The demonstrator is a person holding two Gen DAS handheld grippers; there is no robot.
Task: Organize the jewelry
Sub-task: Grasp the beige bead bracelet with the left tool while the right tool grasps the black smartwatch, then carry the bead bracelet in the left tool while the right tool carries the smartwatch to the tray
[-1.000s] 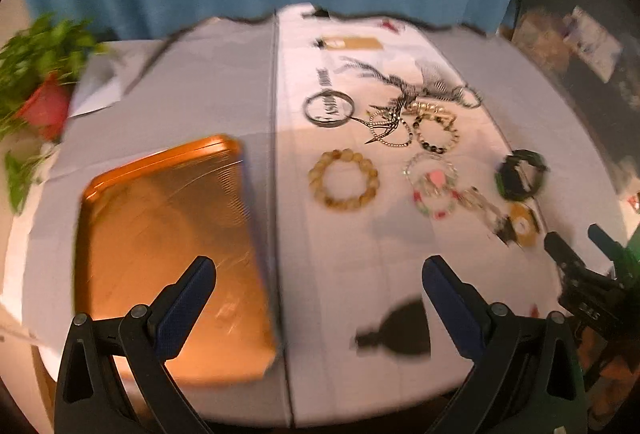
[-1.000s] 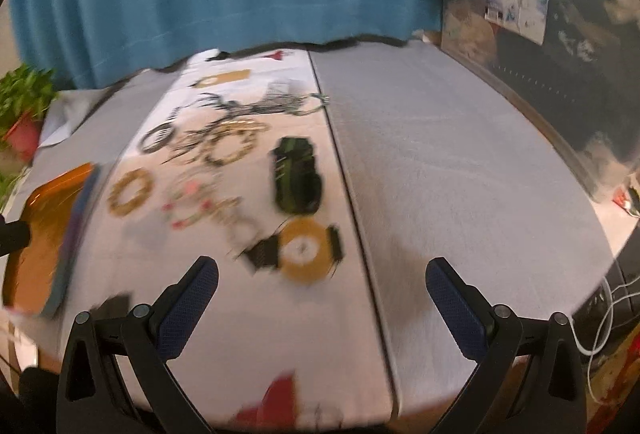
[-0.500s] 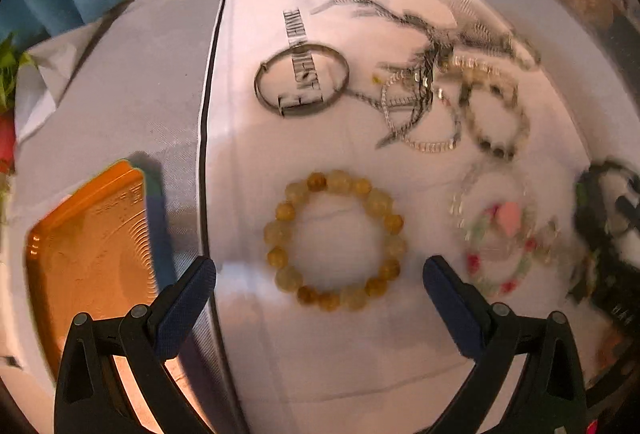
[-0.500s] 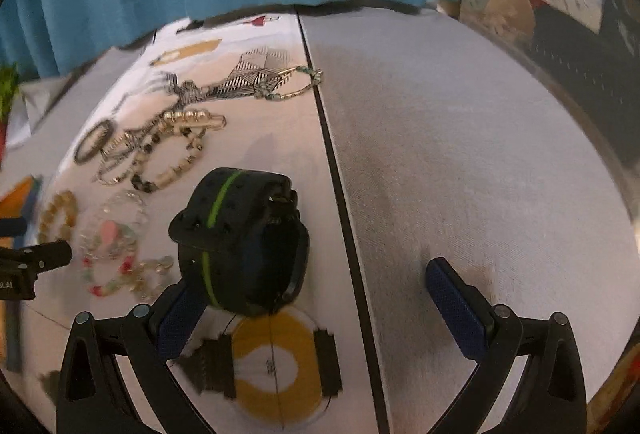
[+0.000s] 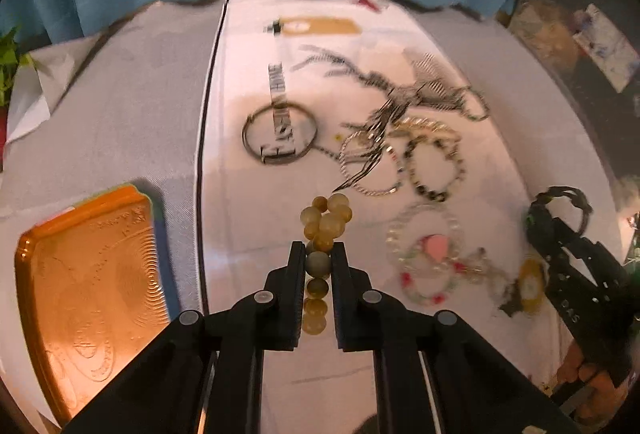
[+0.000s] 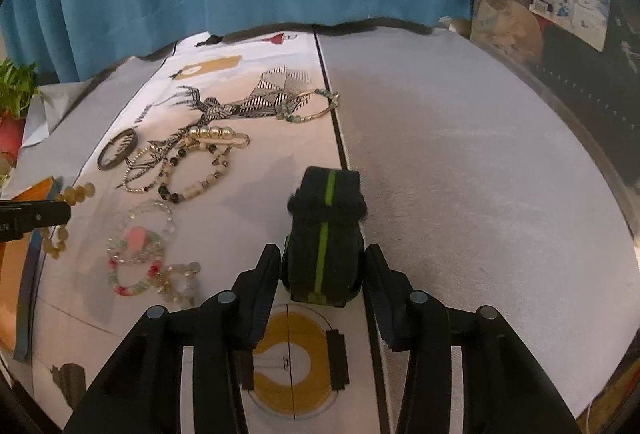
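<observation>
Left wrist, printed cloth (image 5: 256,202), lettering unreadable

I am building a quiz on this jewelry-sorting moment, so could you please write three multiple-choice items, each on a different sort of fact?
1. Where does the orange tray lie in the left wrist view?
A. To the left of the left gripper
B. At the far edge of the table, by the curtain
C. On top of the pink-heart bracelet

2. What colour is the stripe on the black band?
A. Red
B. Green
C. White

3. What is the state of the left gripper?
A. Open above the tray
B. Shut on nothing
C. Shut on the yellow bead bracelet

Answers:
1. A, since the tray sits on the grey cloth, left of the fingers.
2. B, since a bright green line runs along the band held by the right gripper.
3. C, since beads are pinched between the fingers and the rest bunch up in front.
</observation>
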